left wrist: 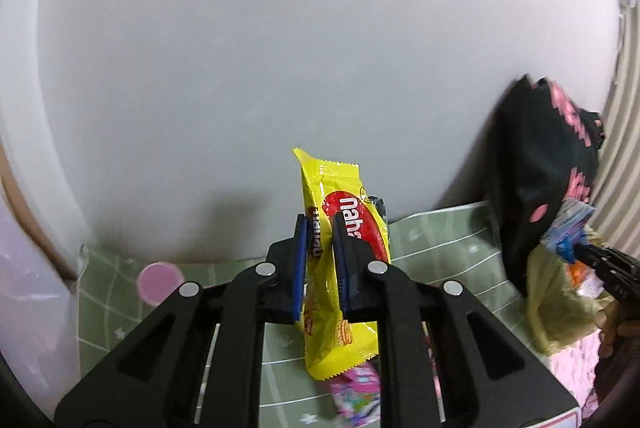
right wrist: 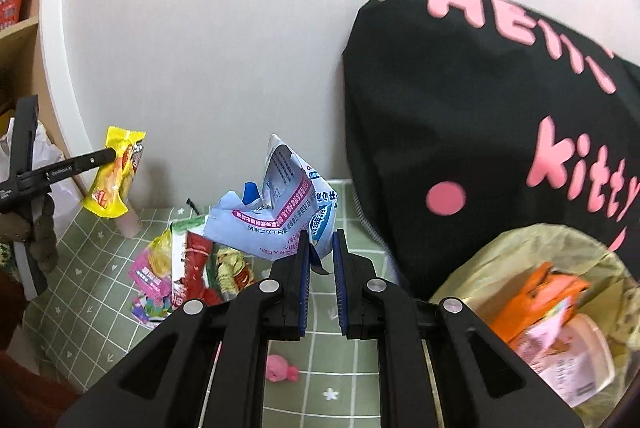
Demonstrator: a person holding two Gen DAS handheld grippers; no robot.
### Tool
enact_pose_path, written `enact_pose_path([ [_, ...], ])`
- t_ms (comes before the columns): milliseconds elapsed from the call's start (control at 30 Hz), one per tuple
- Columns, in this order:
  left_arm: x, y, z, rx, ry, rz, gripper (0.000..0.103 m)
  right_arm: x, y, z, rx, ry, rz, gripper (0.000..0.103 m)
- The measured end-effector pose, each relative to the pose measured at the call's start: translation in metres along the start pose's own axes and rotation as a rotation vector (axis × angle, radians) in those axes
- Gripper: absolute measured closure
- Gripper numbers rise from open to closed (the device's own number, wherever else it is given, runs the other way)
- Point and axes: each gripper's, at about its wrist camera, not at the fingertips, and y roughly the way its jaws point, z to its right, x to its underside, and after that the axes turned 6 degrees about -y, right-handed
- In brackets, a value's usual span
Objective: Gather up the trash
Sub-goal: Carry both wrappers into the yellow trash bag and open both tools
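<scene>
My left gripper (left wrist: 320, 228) is shut on a yellow snack wrapper (left wrist: 340, 340) and holds it up above the green tablecloth; the wrapper also shows at the left of the right wrist view (right wrist: 114, 175). My right gripper (right wrist: 321, 242) is shut on a crumpled light-blue paper packet (right wrist: 280, 211), lifted off the cloth; it also shows in the left wrist view (left wrist: 570, 228). A yellowish trash bag (right wrist: 532, 240) with an orange wrapper (right wrist: 536, 300) and other trash inside sits at the lower right.
Several loose wrappers (right wrist: 188, 268) lie on the green tablecloth (right wrist: 340, 368). A small pink toy (right wrist: 280, 374) lies near the front. A black bag with pink lettering (right wrist: 480, 115) leans on the white wall. A pink cup (left wrist: 158, 282) stands at the left.
</scene>
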Motion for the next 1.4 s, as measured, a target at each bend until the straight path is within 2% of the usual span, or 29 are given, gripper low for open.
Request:
enact_pose_path([
  [200,-0.001,0.007,0.052,0.099,0.048,-0.011,0.091,-0.006,-0.022,0.014,0.055,-0.028,0.03,0.091],
  [567,0.006,0.025,0.183,0.347,0.214,-0.038,0.091,-0.008,-0.057,0.06,0.178,-0.027,0.042,0.091],
  [800,0.012,0.033,0.243,0.477,0.27,-0.062,0.091,0.007,-0.105,0.106,0.345,0.013,0.046,0.091],
  [967,0.023,0.042,0.28,0.542,0.317,-0.094,0.091,0.024,-0.131,0.138,0.441,0.077,0.027,0.091],
  [1100,0.029,0.048,0.306,0.602,0.365,-0.116,0.091,0.039,-0.126,0.149,0.434,0.1,-0.045,0.091],
  [1167,0.032,0.05,0.322,0.646,0.389,-0.135,0.091,0.048,-0.108,0.15,0.409,0.083,-0.119,0.091],
  [1267,0.042,0.064,0.351,0.711,0.417,-0.215,0.091,0.06,-0.086,0.152,0.373,0.085,-0.199,0.091],
  [1300,0.05,0.072,0.363,0.719,0.447,-0.242,0.091,0.065,-0.078,0.154,0.366,0.094,-0.223,0.091],
  [1400,0.076,0.093,0.386,0.673,0.544,-0.3,0.091,0.075,-0.067,0.156,0.347,0.113,-0.256,0.091],
])
